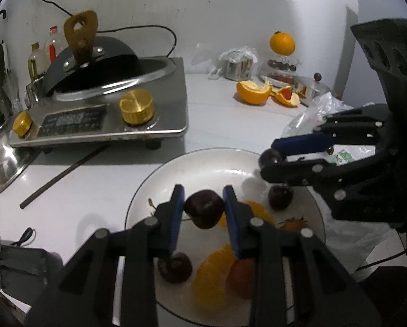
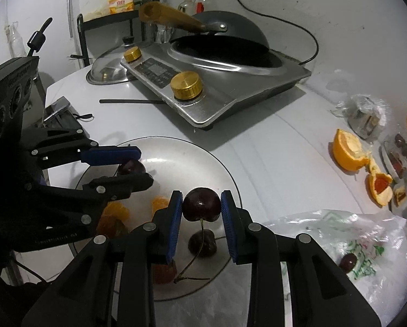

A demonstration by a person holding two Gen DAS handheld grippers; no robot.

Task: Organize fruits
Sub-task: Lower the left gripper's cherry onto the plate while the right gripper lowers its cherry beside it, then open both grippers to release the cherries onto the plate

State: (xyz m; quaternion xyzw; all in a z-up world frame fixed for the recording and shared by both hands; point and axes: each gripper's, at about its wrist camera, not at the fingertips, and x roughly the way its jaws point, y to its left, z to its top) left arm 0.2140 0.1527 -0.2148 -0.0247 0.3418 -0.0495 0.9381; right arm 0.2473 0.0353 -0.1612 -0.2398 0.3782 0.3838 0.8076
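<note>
**Over the plate: both grippers loaded**

Left gripper [image 1: 203, 212] was clamped on a dark round cherry [image 1: 203, 208] above the white ceramic plate [image 1: 160, 174]. Right gripper [image 2: 201, 212] pinched a second dark cherry [image 2: 201, 207], stem hanging down, plate directly below.

Both the left gripper [image 1: 203, 207] and the right gripper [image 2: 201, 209] are matte black plastic linkages with round silver pivot screws. Each finger carries a blue ribbed pad [image 2: 228, 229]. Three round holes pierce each black body block.
</note>
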